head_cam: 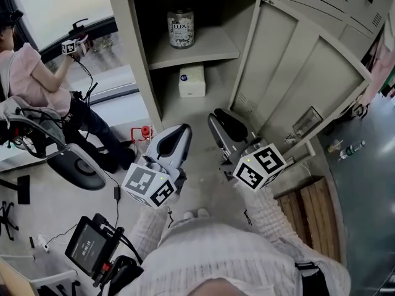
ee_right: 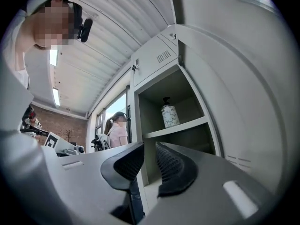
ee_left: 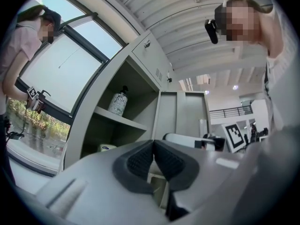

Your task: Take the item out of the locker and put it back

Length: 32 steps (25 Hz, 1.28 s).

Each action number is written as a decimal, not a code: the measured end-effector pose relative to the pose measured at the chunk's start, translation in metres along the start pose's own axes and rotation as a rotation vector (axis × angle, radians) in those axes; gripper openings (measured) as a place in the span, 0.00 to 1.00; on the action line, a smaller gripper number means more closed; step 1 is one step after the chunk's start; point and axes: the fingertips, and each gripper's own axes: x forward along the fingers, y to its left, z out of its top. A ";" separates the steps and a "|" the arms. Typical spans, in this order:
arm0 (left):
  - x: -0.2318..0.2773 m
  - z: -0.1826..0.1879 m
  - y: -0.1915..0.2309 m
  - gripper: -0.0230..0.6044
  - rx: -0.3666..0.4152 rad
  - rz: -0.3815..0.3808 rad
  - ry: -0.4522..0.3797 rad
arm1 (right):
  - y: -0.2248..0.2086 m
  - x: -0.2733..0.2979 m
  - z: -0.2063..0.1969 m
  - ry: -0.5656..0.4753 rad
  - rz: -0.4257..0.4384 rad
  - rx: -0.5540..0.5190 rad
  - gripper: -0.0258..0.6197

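The locker (head_cam: 139, 54) stands open, its door (head_cam: 296, 85) swung out to the right. A patterned pump bottle (head_cam: 181, 28) stands on the upper shelf; it also shows in the left gripper view as the bottle (ee_left: 118, 103) and in the right gripper view as the bottle (ee_right: 170, 116). A white pack (head_cam: 192, 81) lies on the shelf below. My left gripper (head_cam: 183, 130) hangs in front of the locker, its pads (ee_left: 140, 159) touching, empty. My right gripper (head_cam: 221, 117) is beside it near the door, with a narrow gap between its pads (ee_right: 171, 165) and nothing in it.
A person in pink (head_cam: 31, 79) sits at the left by the window and holds another gripper. An office chair (head_cam: 74, 165) and a small screen on a stand (head_cam: 89, 245) are on the floor at the left. A wooden pallet (head_cam: 311, 211) and bottles (head_cam: 352, 150) lie at the right.
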 end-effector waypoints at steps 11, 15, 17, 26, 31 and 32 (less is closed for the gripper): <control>-0.010 -0.012 0.002 0.05 -0.002 0.010 0.028 | 0.014 -0.011 -0.023 0.022 0.021 0.012 0.04; -0.011 -0.010 -0.001 0.05 -0.001 0.002 0.026 | 0.016 -0.008 -0.029 0.045 0.030 0.011 0.04; -0.013 -0.011 -0.002 0.05 -0.004 0.004 0.032 | 0.018 -0.010 -0.031 0.048 0.030 0.016 0.04; -0.008 -0.018 -0.003 0.05 -0.018 0.000 0.046 | 0.018 -0.008 -0.039 0.091 0.033 0.015 0.04; -0.005 -0.015 -0.004 0.05 -0.007 -0.008 0.043 | 0.018 -0.005 -0.041 0.090 0.041 0.022 0.04; -0.005 -0.015 -0.004 0.05 -0.007 -0.008 0.043 | 0.018 -0.004 -0.042 0.089 0.042 0.023 0.04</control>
